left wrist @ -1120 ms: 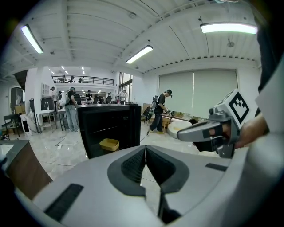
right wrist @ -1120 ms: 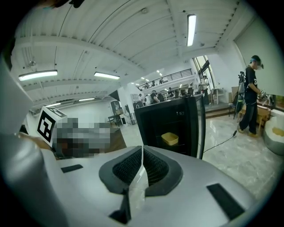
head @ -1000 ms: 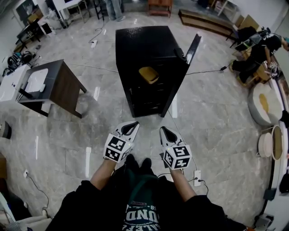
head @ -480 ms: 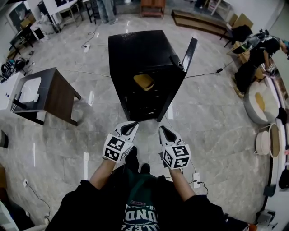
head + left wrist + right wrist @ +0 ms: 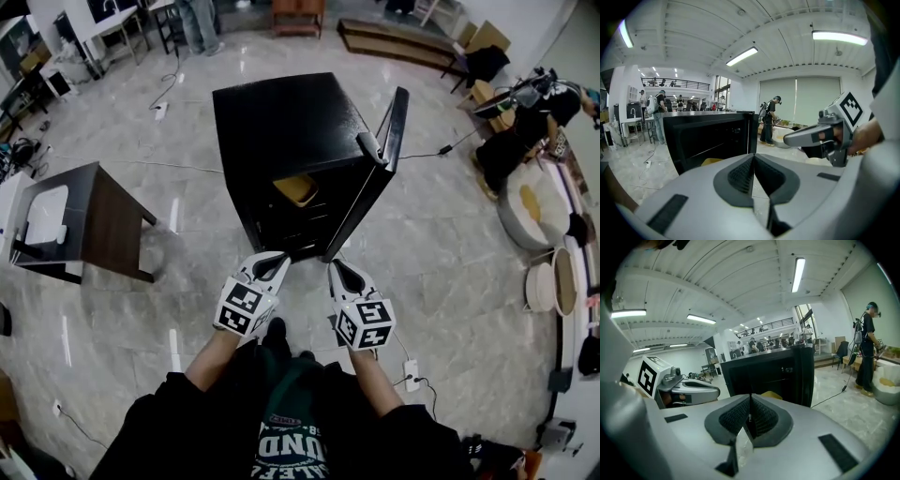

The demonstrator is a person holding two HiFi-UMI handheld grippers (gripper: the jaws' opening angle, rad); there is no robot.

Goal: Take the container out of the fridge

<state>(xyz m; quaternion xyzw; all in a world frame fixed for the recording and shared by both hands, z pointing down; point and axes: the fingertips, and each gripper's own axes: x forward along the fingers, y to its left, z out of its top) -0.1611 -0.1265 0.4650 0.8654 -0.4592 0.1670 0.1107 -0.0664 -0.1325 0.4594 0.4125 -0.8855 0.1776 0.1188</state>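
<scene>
The left claw (image 5: 753,161) is keeping its two jaws pressed flat together with nothing between them, and the right claw (image 5: 750,417) is likewise closed tight and carrying nothing. In the head view the two claws are hovering side by side, near each other but not touching, above the pale marble floor (image 5: 450,244). Both tips are pointing toward the lower front of the black fridge (image 5: 291,122). Neither claw is touching the fridge. The fridge is standing upright on the floor just ahead of them, and its door (image 5: 375,187) is hanging open along the right side of the cabinet as the head view shows it. The yellow container (image 5: 296,189) is sitting inside the open compartment, toward its upper part, well apart from both claws. In each gripper view only a yellow edge of it is peeking over the claw's grey body, with the dark interior of the fridge behind it. Further out, a dark tabletop (image 5: 103,206) is standing on the floor to the left of the fridge, clear of it. A white power strip (image 5: 410,368) is lying on the floor near the wearer's right arm. In the right gripper view a person (image 5: 866,348) is standing off to the right of the fridge.
</scene>
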